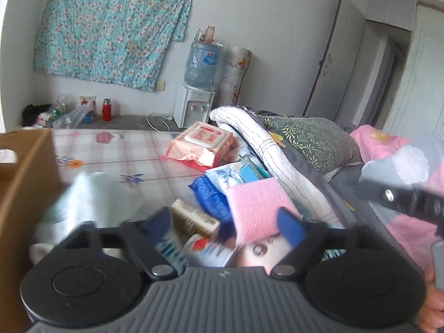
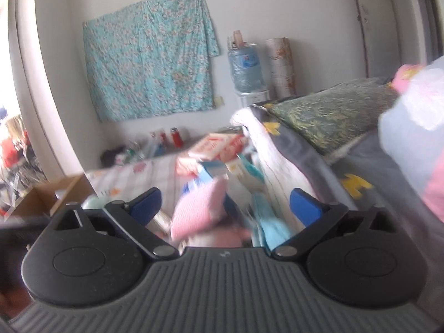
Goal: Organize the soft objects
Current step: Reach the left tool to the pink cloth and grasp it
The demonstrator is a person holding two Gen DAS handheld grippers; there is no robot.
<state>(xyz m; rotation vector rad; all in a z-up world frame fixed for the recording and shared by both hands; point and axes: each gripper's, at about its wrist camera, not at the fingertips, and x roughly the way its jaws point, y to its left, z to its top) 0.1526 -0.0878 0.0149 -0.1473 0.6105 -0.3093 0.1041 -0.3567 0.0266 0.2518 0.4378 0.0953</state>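
A heap of soft things lies on the checked bed sheet (image 1: 111,152). It includes a pink ribbed cloth pad (image 1: 255,208), a blue knitted cloth (image 1: 208,197), a pale green-white cloth (image 1: 91,194) and a bristle brush (image 1: 194,216). My left gripper (image 1: 224,220) hangs open over the heap. Its right finger (image 1: 290,223) overlaps the pink pad's edge, while its left finger stands apart from it. In the blurred right wrist view my right gripper (image 2: 226,202) is wide open above the same pink pad (image 2: 197,208) and a light blue packet (image 2: 273,222), holding nothing.
A cardboard box (image 1: 25,183) stands at the left. A wet-wipes pack (image 1: 205,144), a folded white towel (image 1: 263,144), a leaf-print pillow (image 1: 310,138) and pink bedding (image 1: 383,141) lie behind. A black bar (image 1: 408,202) juts in from the right. A water dispenser (image 1: 197,83) stands by the wall.
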